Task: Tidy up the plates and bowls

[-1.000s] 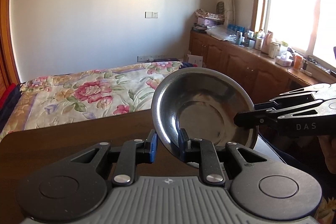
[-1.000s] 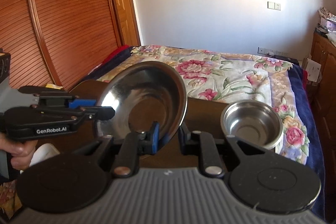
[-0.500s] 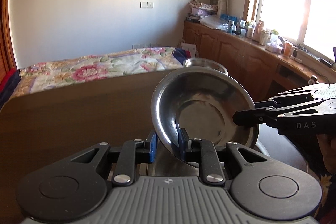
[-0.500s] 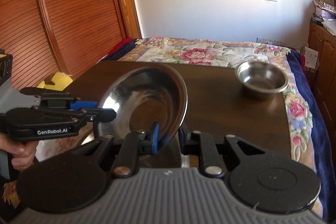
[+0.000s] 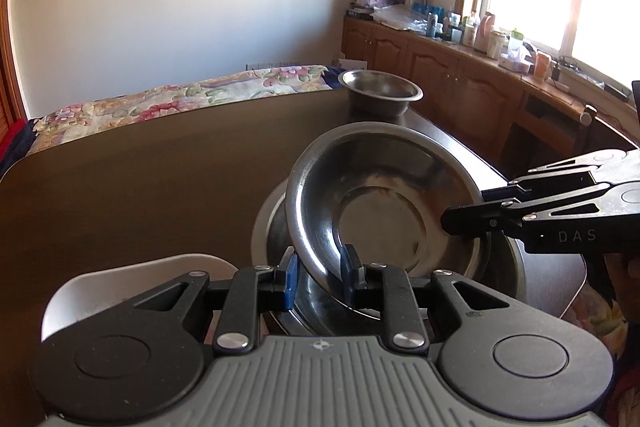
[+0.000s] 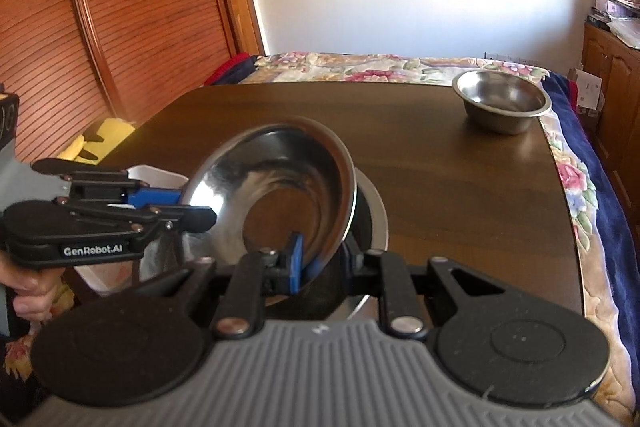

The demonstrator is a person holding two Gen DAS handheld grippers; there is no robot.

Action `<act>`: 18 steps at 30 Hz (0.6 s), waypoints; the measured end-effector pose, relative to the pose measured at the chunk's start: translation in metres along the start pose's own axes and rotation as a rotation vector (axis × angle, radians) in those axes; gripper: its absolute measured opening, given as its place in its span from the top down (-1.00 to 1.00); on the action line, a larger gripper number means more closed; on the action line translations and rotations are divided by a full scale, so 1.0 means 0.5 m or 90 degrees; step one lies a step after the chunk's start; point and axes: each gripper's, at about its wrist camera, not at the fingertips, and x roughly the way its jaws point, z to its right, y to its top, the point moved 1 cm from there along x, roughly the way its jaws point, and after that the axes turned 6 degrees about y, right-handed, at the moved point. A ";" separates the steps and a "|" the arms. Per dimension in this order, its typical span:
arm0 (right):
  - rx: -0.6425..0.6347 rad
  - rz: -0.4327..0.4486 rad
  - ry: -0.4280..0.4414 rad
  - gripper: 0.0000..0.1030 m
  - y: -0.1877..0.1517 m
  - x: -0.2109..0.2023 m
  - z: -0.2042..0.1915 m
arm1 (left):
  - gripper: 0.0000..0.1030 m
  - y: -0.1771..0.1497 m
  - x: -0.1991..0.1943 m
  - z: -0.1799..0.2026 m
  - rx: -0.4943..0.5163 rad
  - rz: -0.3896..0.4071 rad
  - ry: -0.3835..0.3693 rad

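A: We had the steel plate (image 5: 384,223) pinched at two points on its rim; our left tongs (image 5: 318,277) were clamped on the near edge

B: And our right tongs (image 6: 322,259) were clamped on the opposite side of that rim. In the left view they reached in from the right (image 5: 464,221)

A: The plate was tilted, held just above a larger steel dish (image 5: 502,267) that sat at the near right corner of the dark wooden bench (image 5: 140,195). We could not tell whether the two were touching

B: A white container (image 6: 156,175) stood just left of that dish, near the bench's edge

A: The small steel bowl (image 6: 500,101) sat upright at the far right corner of the bench, well apart from the plate

B: Beyond the bench we saw the bed with its flowered cover (image 6: 360,67)
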 end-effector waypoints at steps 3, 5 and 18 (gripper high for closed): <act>-0.001 -0.004 -0.005 0.58 -0.004 -0.004 0.000 | 0.51 -0.008 -0.001 0.004 0.007 0.000 -0.002; -0.003 -0.006 -0.007 0.58 -0.007 -0.007 -0.001 | 0.51 -0.008 -0.002 0.006 0.007 -0.001 -0.006; -0.057 -0.050 -0.033 0.62 -0.007 -0.017 -0.005 | 0.50 -0.011 -0.017 0.012 0.006 0.006 -0.023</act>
